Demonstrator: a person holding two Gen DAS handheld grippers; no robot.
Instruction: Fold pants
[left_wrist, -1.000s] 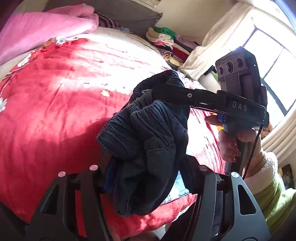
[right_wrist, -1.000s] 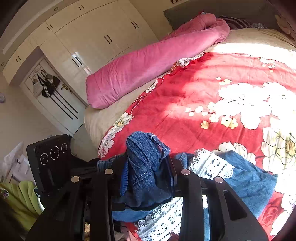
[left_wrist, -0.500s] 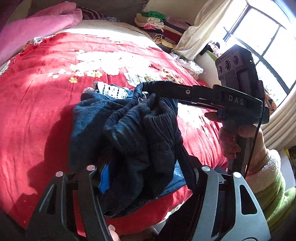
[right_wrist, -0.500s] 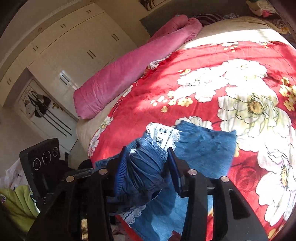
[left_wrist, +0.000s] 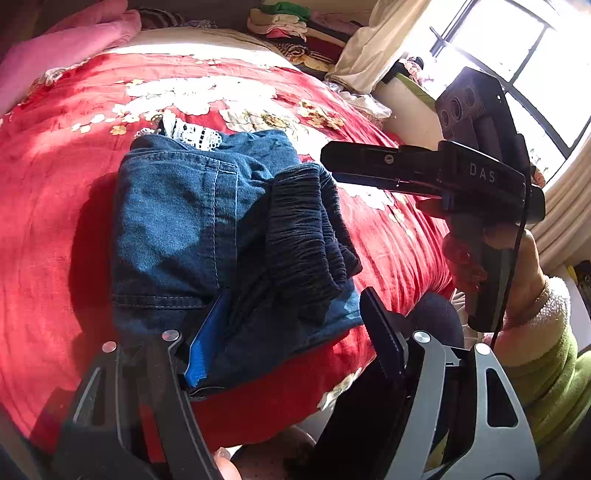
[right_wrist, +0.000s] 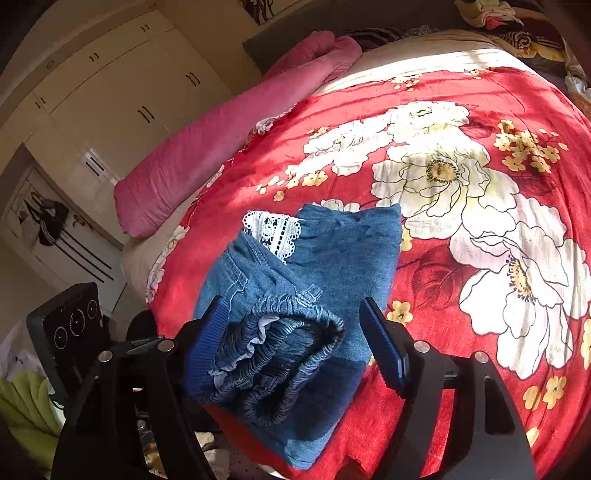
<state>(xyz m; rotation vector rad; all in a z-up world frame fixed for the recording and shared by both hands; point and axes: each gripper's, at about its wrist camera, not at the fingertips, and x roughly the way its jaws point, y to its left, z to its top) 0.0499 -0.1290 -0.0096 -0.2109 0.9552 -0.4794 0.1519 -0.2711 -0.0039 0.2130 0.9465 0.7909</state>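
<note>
Rolled pink quilt (right_wrist: 229, 136) along the bed's far left edge, well apart from the work. Folded blue denim pants (right_wrist: 332, 258) with a white lace trim (right_wrist: 271, 230) lying at the near edge of the bed, on the red bedspread with white flowers (right_wrist: 461, 192); gathered elastic waistband (right_wrist: 280, 354) bunched on top at the near end, slightly overhanging the bed's edge. Left hand-held gripper (left_wrist: 291, 354) spread, jaws just opened further, denim between them but the right pad clear of the cloth. Right hand-held gripper (right_wrist: 291, 354) likewise spread, jaws just opened further, waistband lying between the blue pads, the right pad apart from it. Broad open bedspread to the right and beyond the pants, bare up to the far edge. Stacked folded clothes (left_wrist: 291, 22) past the far right corner.
</note>
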